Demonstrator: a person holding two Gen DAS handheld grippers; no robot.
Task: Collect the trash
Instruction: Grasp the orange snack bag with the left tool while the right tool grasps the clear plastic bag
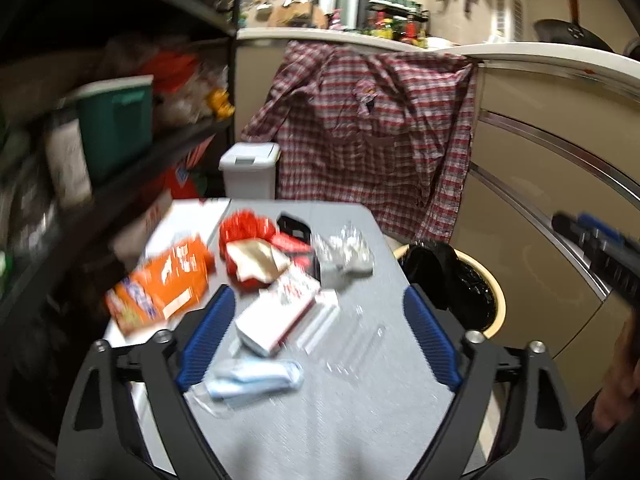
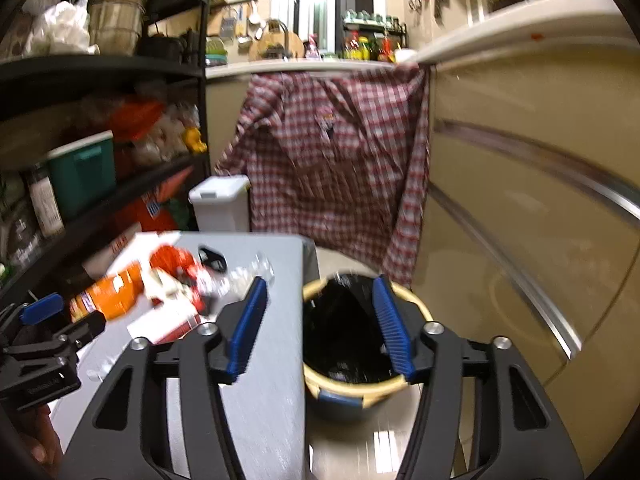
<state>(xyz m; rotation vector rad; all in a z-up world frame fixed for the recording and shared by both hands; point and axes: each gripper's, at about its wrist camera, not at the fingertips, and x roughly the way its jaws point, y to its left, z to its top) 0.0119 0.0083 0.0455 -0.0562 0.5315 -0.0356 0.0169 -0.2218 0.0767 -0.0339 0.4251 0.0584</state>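
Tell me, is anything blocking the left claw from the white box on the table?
Nothing visible blocks it. The left claw is open, and the white box lies on the gray table between its blue fingers, with other trash beside and beyond it.

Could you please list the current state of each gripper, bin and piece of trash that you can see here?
Left gripper: open, empty, over the table.
Right gripper: open, empty, above the bin.
Tan round bin with black liner: uncovered.
White lidded plastic bin: closed.
Orange snack bag: lying flat.
White-and-red carton: lying on its side.
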